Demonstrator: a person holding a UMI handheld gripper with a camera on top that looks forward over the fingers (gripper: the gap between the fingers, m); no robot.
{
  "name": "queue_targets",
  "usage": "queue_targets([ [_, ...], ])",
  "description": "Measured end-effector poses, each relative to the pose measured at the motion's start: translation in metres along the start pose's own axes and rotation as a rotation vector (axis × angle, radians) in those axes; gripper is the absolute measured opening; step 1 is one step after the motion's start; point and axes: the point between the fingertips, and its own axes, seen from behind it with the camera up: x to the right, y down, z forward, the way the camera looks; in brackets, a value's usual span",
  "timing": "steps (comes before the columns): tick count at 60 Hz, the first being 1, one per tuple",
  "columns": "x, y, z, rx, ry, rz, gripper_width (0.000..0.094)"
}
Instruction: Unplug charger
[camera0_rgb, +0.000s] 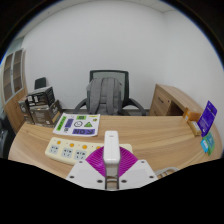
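A plain white wall (110, 40) is seen across the back of the room, evenly lit. A wooden table (150, 140) fills the foreground. Behind it a black office chair (108, 92) is set, with a grey backpack (106, 97) propped on its seat. A wooden desk (182, 100) is placed along one side wall, and a tall wooden cabinet (12, 78) along the other, with a black wire rack (40, 100) just beside it.

Smooth white plastic charger (112, 145); matt wooden table (165, 135); grey cloth backpack (104, 95).
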Motion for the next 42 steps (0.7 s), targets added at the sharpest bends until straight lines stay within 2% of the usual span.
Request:
queue_targets([
  [2, 0.0, -0.001, -0.002, -0.003, -0.011, 0.001, 0.0122],
  [3, 0.002, -0.012, -0.007, 0.029, -0.011, 0.001, 0.0123],
  [7, 0.01, -0.084, -0.046, 0.246, 0.035, -0.108, 0.0123],
  [11, 0.006, -0.155, -0.078, 0.38, 0.019, -0.128, 0.0121],
  [14, 0.002, -0.189, -0.092, 0.418, -0.05, -0.06, 0.012],
  [20, 0.025, -0.221, -0.099, 0.447, -0.066, -0.004, 0.012],
  [26, 0.054, -0.201, -0.083, 0.409, -0.061, 0.044, 0.012],
  [42, 0.101, -0.038, 0.017, 0.087, -0.138, 0.119, 0.0135],
])
